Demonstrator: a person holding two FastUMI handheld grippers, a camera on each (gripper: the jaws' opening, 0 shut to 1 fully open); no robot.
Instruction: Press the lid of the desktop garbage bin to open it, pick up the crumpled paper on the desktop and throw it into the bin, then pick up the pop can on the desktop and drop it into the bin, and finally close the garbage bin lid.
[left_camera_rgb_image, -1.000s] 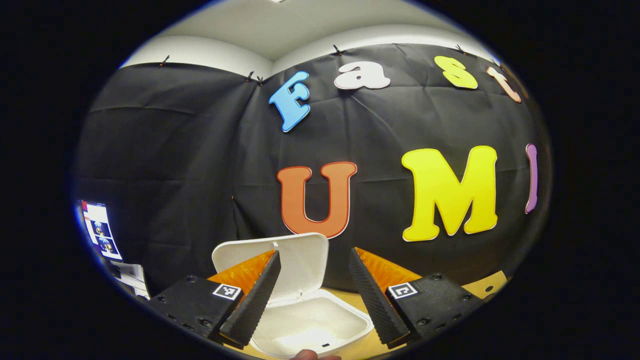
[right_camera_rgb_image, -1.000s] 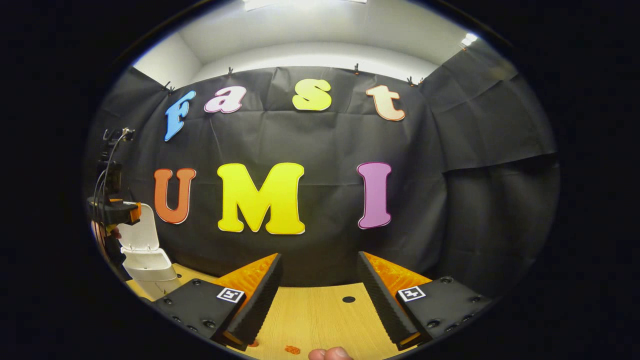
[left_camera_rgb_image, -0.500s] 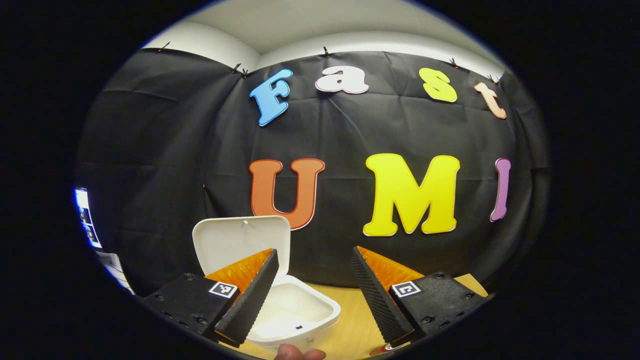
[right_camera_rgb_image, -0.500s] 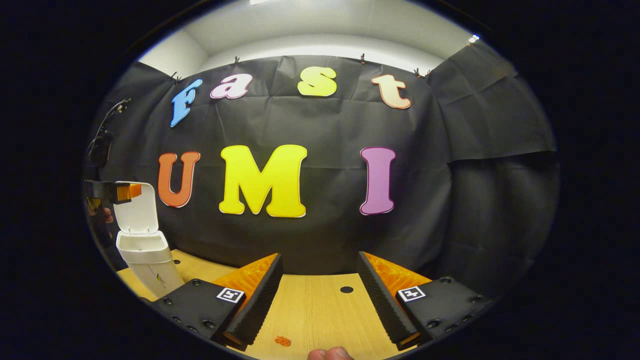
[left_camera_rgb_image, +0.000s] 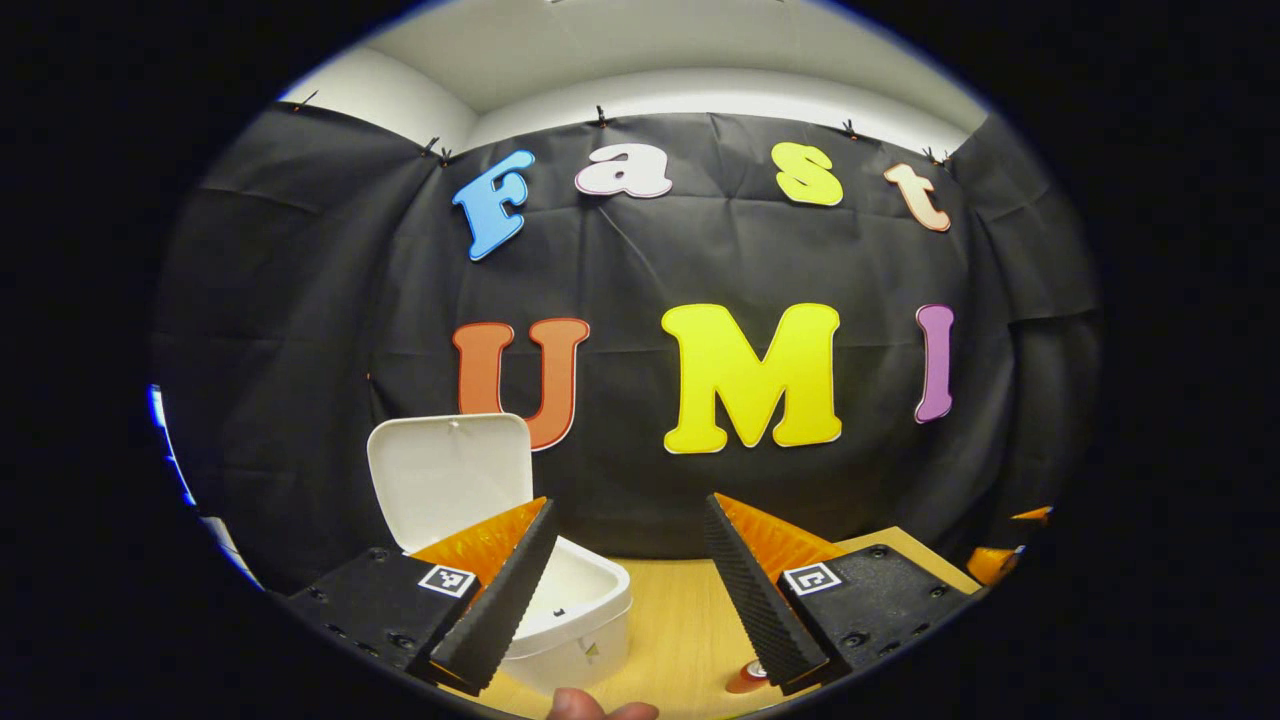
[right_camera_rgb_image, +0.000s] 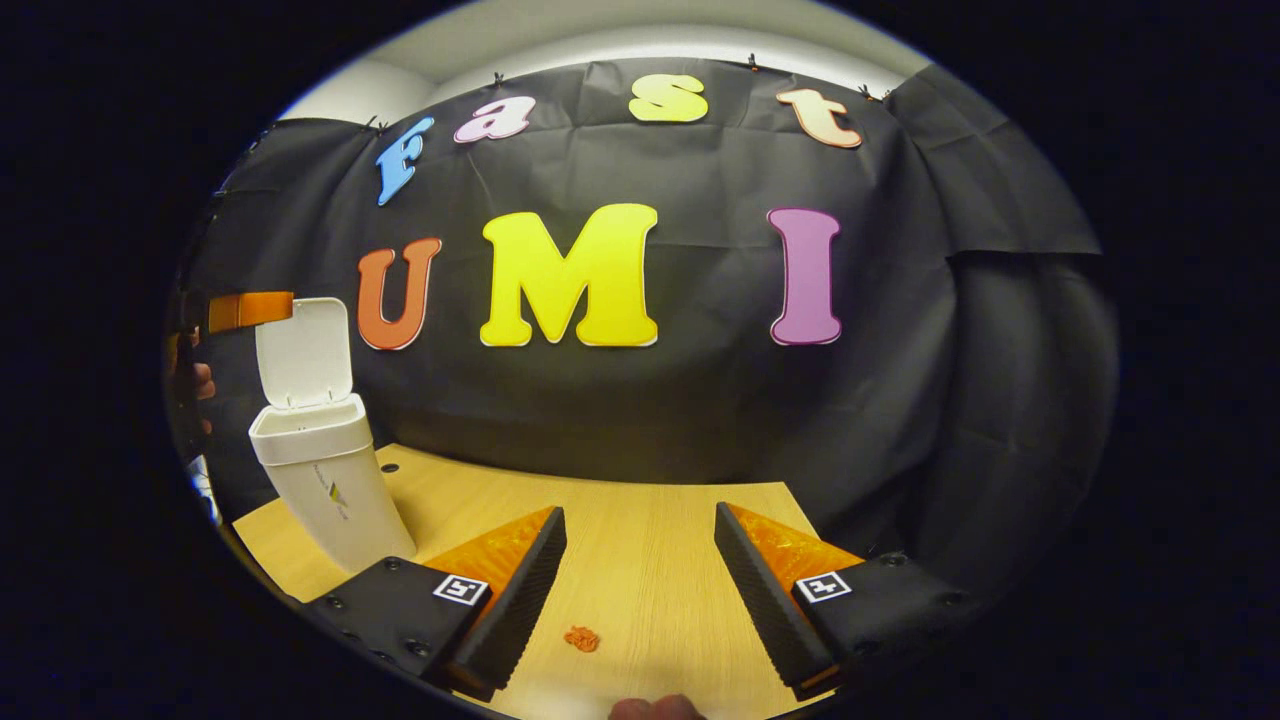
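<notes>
The white desktop bin (left_camera_rgb_image: 575, 615) stands with its lid (left_camera_rgb_image: 450, 475) swung upright, low and left in the left gripper view. My left gripper (left_camera_rgb_image: 625, 600) hovers just right of the bin's mouth, open and holding nothing. In the right gripper view the bin (right_camera_rgb_image: 325, 480) stands at the left of the wooden table (right_camera_rgb_image: 640, 520), lid (right_camera_rgb_image: 303, 352) raised. The left gripper (right_camera_rgb_image: 245, 310) shows beside the lid top, with a hand (right_camera_rgb_image: 197, 382) behind it. My right gripper (right_camera_rgb_image: 635, 600) is open over the table, nothing between its fingers. A small orange crumpled scrap (right_camera_rgb_image: 581, 638) lies just below and between them.
A small red round object (left_camera_rgb_image: 745, 678) peeks out beside the left gripper's right finger; I cannot tell what it is. An orange part of the right gripper (left_camera_rgb_image: 990, 562) shows at the far right. The black cloth wall backs the table.
The left gripper has drawn back and to the right from above the bin's mouth. The right gripper has tipped downward, so more table and the orange scrap show.
</notes>
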